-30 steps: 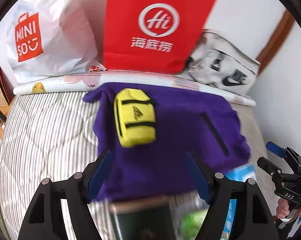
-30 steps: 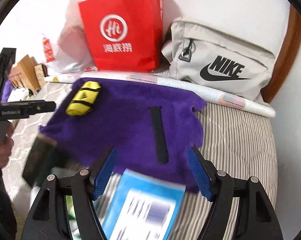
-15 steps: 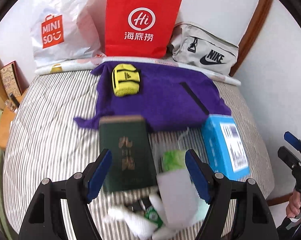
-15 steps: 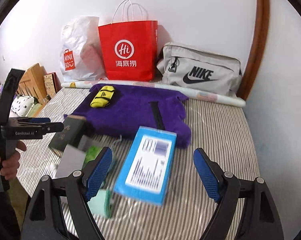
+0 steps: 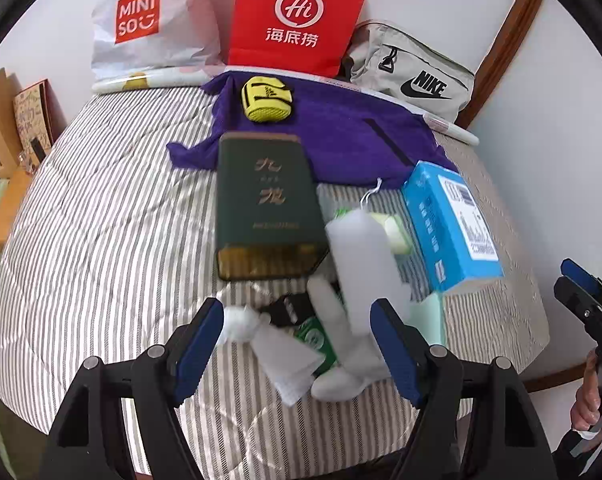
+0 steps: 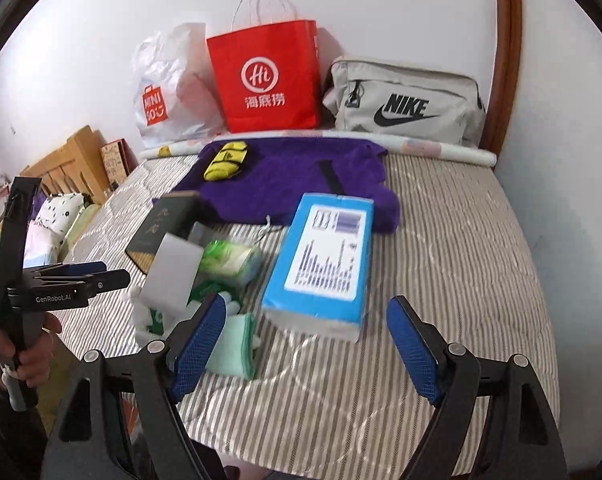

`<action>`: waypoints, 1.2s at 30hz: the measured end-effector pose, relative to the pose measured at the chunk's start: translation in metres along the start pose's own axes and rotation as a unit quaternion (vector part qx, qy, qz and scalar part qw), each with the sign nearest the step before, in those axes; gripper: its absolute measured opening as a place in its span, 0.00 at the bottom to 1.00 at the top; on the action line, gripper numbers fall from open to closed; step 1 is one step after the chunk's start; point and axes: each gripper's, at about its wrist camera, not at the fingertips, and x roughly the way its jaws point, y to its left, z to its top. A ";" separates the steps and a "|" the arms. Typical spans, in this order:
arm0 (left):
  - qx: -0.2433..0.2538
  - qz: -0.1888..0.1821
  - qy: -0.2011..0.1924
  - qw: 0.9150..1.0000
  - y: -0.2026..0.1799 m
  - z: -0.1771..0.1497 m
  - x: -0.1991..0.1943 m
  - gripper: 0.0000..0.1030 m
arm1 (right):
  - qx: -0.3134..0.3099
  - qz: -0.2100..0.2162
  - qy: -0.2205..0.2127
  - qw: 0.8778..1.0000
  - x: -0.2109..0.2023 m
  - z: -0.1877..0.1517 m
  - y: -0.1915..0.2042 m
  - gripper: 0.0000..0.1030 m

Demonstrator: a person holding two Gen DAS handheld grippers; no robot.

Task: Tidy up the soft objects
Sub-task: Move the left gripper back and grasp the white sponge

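A purple fleece garment [image 5: 341,136] [image 6: 297,184] lies spread at the far side of the striped bed, with a yellow pouch [image 5: 266,98] [image 6: 225,160] on it. Nearer lie a dark green box [image 5: 265,208] [image 6: 161,228], a blue box [image 5: 449,220] [image 6: 325,256], a white sponge block [image 5: 361,256] [image 6: 175,276], a green tissue pack [image 6: 231,260] and a mint cloth [image 6: 233,348]. My left gripper [image 5: 297,340] is open and empty above the white and green clutter. My right gripper [image 6: 305,348] is open and empty near the bed's front edge.
A red paper bag [image 5: 297,20] [image 6: 269,76], a white Miniso plastic bag [image 5: 149,28] and a grey Nike bag [image 5: 413,76] [image 6: 405,100] stand against the wall behind a rolled mat [image 6: 441,150]. Wooden furniture [image 6: 65,168] stands left of the bed.
Both grippers have pulled back from the purple garment toward the bed's front edge, so the boxes, sponge and tissue pack now show. Both stay open.
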 end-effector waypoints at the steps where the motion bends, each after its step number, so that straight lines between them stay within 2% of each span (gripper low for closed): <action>1: -0.003 0.000 0.000 1.000 0.003 -0.004 0.000 0.72 | 0.000 0.002 0.003 1.000 0.002 -0.003 0.003 0.80; 7: -0.021 0.013 0.003 1.000 0.026 -0.025 0.007 0.72 | -0.023 0.031 0.022 0.999 0.025 -0.021 0.027 0.80; 13: -0.040 0.003 0.008 0.999 0.047 -0.036 0.014 0.72 | -0.073 0.055 0.059 0.994 0.065 -0.037 0.066 0.80; 17: -0.036 -0.029 0.001 0.999 0.045 -0.034 0.014 0.72 | -0.079 0.075 0.074 0.991 0.081 -0.043 0.077 0.80; 21: -0.017 -0.094 -0.010 0.995 0.024 -0.021 0.013 0.72 | -0.079 0.076 0.078 0.991 0.084 -0.046 0.076 0.80; 23: -0.006 -0.115 -0.007 0.993 0.011 -0.012 0.017 0.72 | -0.077 0.073 0.082 0.991 0.083 -0.048 0.070 0.80; 27: 0.014 -0.119 0.000 0.993 -0.015 0.007 0.035 0.72 | -0.067 0.065 0.086 0.992 0.080 -0.050 0.056 0.80; 32: -0.006 -0.133 0.015 0.991 -0.024 0.021 0.058 0.70 | -0.047 0.061 0.093 0.993 0.079 -0.055 0.040 0.80; 33: -0.008 -0.135 0.012 0.991 -0.025 0.022 0.058 0.66 | -0.044 0.062 0.093 0.993 0.079 -0.055 0.038 0.80; 35: -0.009 -0.134 0.011 0.991 -0.028 0.024 0.060 0.49 | -0.037 0.065 0.096 0.993 0.082 -0.055 0.036 0.80; 36: -0.008 -0.138 0.011 0.990 -0.029 0.024 0.061 0.32 | -0.036 0.067 0.097 0.992 0.083 -0.055 0.036 0.80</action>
